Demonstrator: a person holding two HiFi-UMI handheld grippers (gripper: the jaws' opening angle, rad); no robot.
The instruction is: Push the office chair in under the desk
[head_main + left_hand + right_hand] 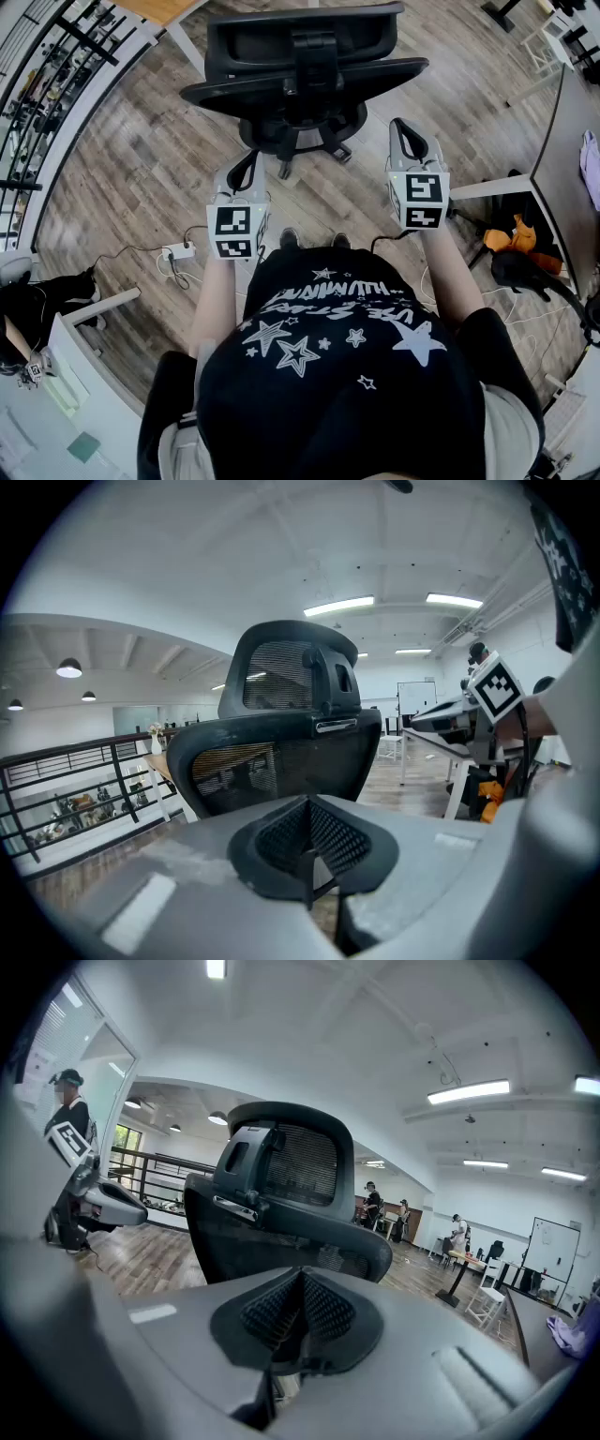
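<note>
While the office chair (300,84) stands out on the floor, backrest toward the person, the head view shows left gripper (249,159) and right gripper (401,127) just short of it, set to shove it toward the wooden desk (159,7). Left gripper view: jaws together, empty. Right gripper view: same, probably to act as blunt pushers.

Left gripper (246,167) mid-left of frame, jaws together, empty. Right gripper (409,139) mid-right, same. Forearms (217,300) extended forward, parallel.
</note>
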